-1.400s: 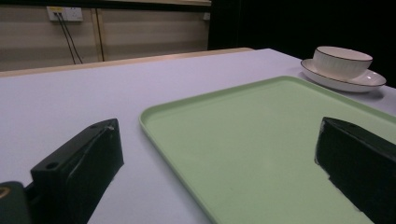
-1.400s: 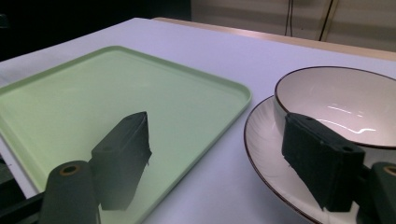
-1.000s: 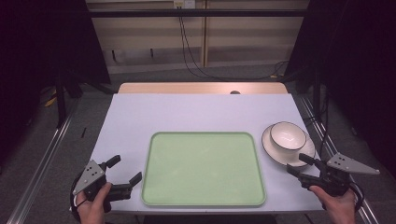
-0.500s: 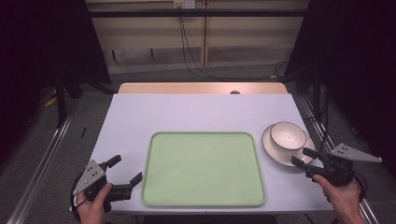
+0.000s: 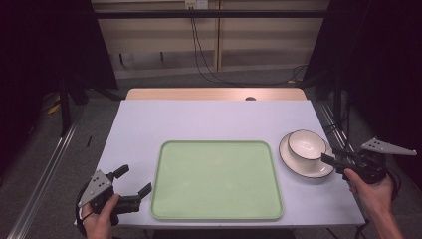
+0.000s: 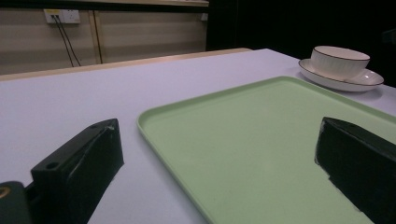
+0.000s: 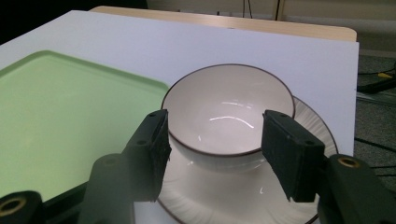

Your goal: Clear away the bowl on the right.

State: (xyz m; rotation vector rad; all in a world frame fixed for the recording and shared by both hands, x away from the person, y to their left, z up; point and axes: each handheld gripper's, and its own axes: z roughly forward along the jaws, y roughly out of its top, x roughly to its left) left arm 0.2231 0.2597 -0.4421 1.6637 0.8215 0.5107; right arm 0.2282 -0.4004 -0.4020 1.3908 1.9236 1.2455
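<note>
1. Left claw (image 5: pixel 133 183) is held wide open, empty, at bench (image 5: pixel 209 119) near-left corner; tray (image 5: pixel 217 179) edge lies just beside it.
2. Tray is seen mid-bench, bare.
3. Bowl (image 5: pixel 304 144) on saucer (image 5: pixel 318 169) is set right of tray, directly ahead of right claw (image 7: pixel 212 151).
4. Right claw is opened wide, jaws flanking bowl w/o clear contact; nothing gripped.
</note>
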